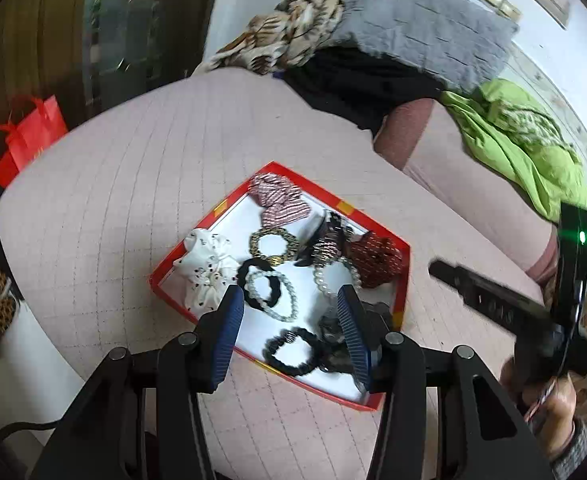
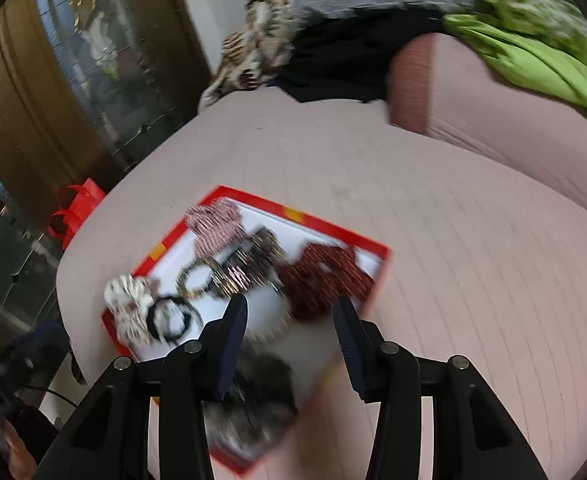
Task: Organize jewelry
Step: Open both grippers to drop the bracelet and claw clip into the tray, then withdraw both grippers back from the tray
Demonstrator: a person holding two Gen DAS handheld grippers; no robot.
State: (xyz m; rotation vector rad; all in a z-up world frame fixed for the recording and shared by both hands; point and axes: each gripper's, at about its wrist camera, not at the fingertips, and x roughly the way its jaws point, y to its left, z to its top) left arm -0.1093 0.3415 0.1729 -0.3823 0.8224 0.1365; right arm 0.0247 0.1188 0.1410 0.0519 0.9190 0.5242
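Left wrist: one red tray [image 1: 161, 285], three scrunchies (white, striped, red-dotted), two black hair ties.

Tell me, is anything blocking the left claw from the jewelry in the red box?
Nothing visible does. The left gripper hangs open over the red box, which has no lid on it. The clear bead bracelet and pearl bracelet lie uncovered right below.

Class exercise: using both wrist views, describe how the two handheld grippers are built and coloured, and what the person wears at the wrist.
The left gripper has a black angular frame with round silver pivot bolts and two blue ribbed fingers. The right gripper has the same black frame; its ribbed fingers look dark navy, blurred. Its body carries a curved black plate with a green light. A grey knitted cuff shows at the wrist.
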